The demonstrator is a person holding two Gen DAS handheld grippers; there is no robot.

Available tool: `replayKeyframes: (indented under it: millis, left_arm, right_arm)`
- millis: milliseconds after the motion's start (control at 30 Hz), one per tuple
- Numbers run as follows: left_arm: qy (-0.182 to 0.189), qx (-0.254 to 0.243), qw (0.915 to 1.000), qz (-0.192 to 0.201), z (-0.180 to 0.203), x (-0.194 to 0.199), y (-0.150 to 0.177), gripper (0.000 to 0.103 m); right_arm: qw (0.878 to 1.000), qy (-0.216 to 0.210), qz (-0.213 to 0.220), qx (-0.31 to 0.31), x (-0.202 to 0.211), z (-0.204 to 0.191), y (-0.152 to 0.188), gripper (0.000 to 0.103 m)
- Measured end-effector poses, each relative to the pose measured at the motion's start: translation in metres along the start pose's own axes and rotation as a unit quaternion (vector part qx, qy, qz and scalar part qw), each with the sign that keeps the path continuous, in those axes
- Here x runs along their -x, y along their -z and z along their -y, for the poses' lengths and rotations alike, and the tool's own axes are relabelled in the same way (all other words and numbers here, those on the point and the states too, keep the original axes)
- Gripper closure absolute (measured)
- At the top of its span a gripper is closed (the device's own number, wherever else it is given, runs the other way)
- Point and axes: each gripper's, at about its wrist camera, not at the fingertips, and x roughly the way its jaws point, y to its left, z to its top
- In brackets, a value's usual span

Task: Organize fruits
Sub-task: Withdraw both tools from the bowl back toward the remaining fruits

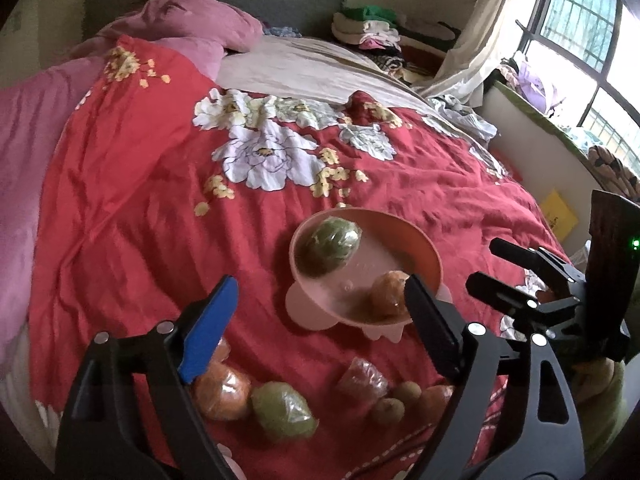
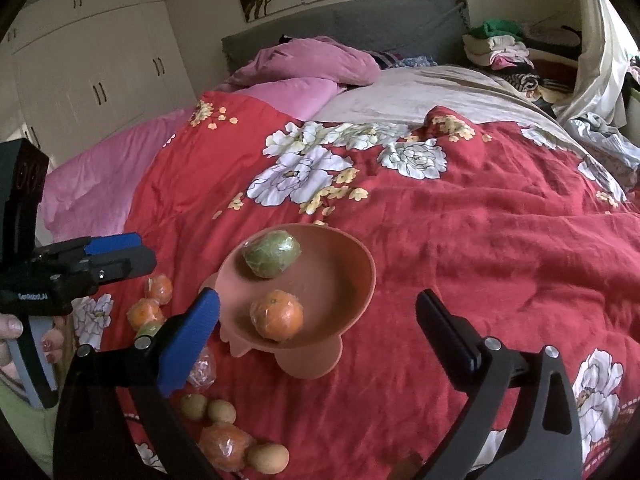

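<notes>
A pink footed bowl (image 1: 428, 258) (image 2: 360, 264) stands on the red floral quilt. It holds a wrapped green fruit (image 1: 335, 248) (image 2: 271, 254) and a wrapped orange (image 1: 389, 294) (image 2: 277, 314). Loose fruit lies on the quilt in front of the bowl: wrapped oranges (image 1: 222, 392) (image 2: 146, 314), a green fruit (image 1: 282, 410), small brown fruits (image 1: 386, 410) (image 2: 194, 406) and an orange (image 2: 224, 446). My left gripper (image 1: 320, 312) is open and empty, hovering above the loose fruit; it shows from the side in the right wrist view (image 2: 132, 252). My right gripper (image 2: 318, 318) is open and empty beside the bowl; it appears in the left wrist view (image 1: 486, 266).
The quilt (image 1: 140, 200) covers a bed with pink pillows (image 2: 304, 60) and a grey headboard (image 2: 360, 20). Folded clothes (image 1: 368, 28) pile at the far right corner. A window (image 1: 580, 40) and a curtain are at the right, white wardrobes (image 2: 92, 64) at the left.
</notes>
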Motion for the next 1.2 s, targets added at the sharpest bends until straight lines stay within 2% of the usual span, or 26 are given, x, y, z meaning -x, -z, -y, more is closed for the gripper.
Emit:
replayKeyframes:
  millis: [133,433,1200]
  left_arm:
    - [-0.006,0.014,0.9999,0.003,-0.009,0.005,0.009,0.017]
    - [-0.017,0.027,0.9995,0.005,-0.021,0.011,0.020,0.011]
    - [-0.020,0.014,0.9996,-0.014,-0.019,0.011,0.051,0.010]
  right_arm:
    - [1.000,-0.006,0.006,-0.004,0.003,-0.001,0.000,0.005]
    - [1.000,0.005,0.012,0.002,0.005,-0.005,0.003,0.005]
    - [1.000,0.006,0.003,0.015,0.013,-0.021,0.017,0.005]
